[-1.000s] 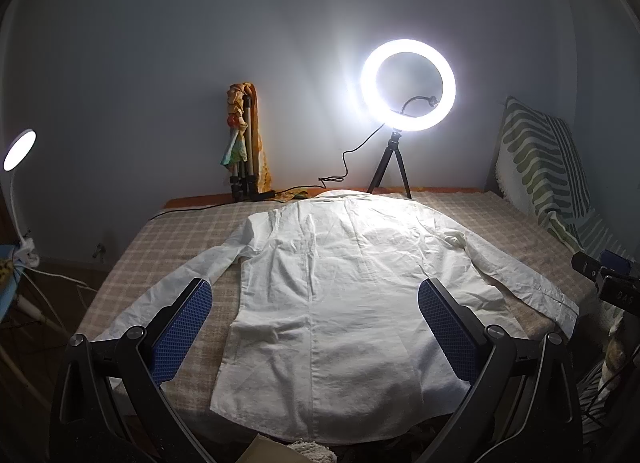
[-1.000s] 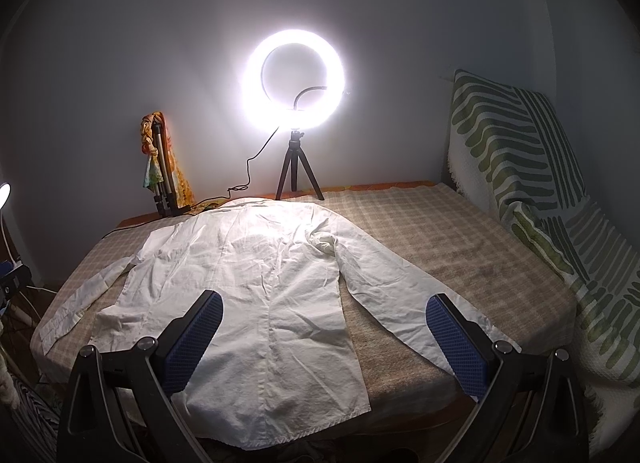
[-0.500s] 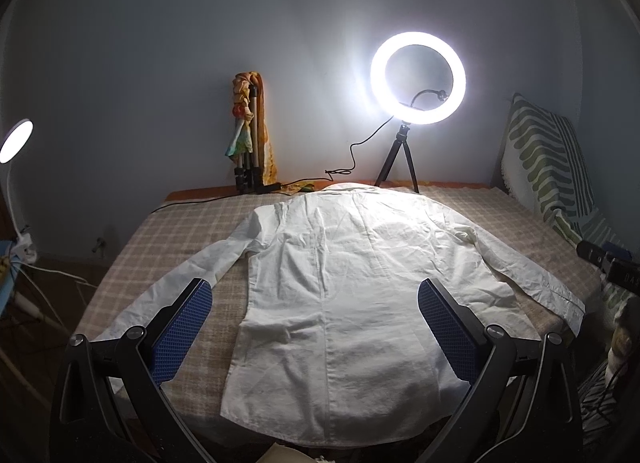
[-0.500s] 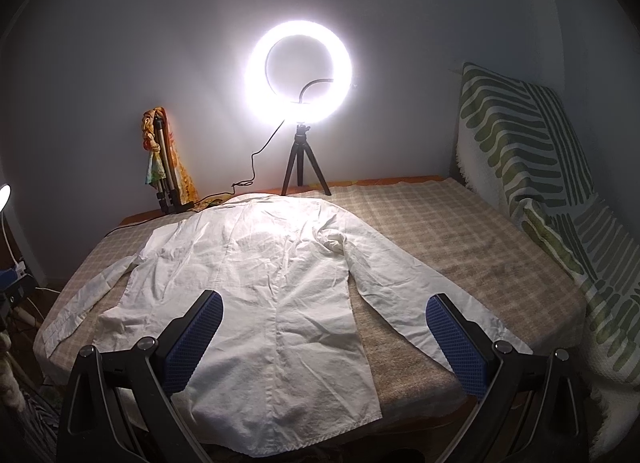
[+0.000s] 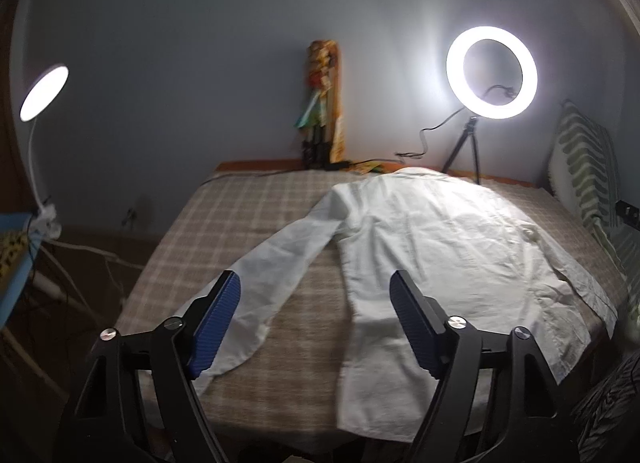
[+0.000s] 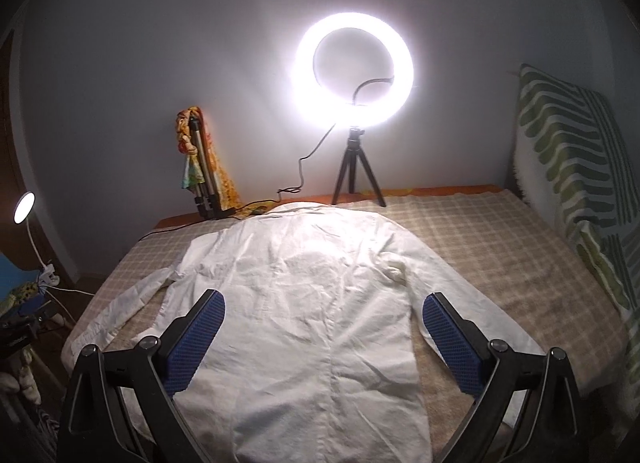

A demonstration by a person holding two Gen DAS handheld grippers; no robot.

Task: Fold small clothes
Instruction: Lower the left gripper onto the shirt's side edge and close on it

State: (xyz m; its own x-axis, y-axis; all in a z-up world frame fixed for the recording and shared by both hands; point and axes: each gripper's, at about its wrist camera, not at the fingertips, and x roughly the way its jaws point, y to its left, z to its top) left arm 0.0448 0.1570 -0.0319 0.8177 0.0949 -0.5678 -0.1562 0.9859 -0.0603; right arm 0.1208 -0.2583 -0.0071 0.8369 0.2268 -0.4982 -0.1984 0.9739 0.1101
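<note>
A white long-sleeved shirt (image 5: 432,247) lies spread flat, back up, on the checked bed cover (image 5: 248,215), sleeves out to both sides. My left gripper (image 5: 316,287) is open and empty, hovering above the shirt's left sleeve (image 5: 276,263) and the cover beside the body. My right gripper (image 6: 324,303) is open and empty, hovering above the lower middle of the shirt (image 6: 312,303), its blue pads (image 6: 452,347) spanning the body's width. The right sleeve (image 6: 472,303) runs toward the near right edge.
A lit ring light on a tripod (image 6: 356,71) stands at the bed's far edge. A folded tripod with a coloured cloth (image 6: 200,167) leans on the wall. A green-striped cushion (image 6: 576,167) lines the right side. A desk lamp (image 5: 42,93) and cables stand left of the bed.
The left gripper has swung left, now over the left sleeve instead of the shirt's body. The right gripper has shifted left and forward, now centred over the shirt's body.
</note>
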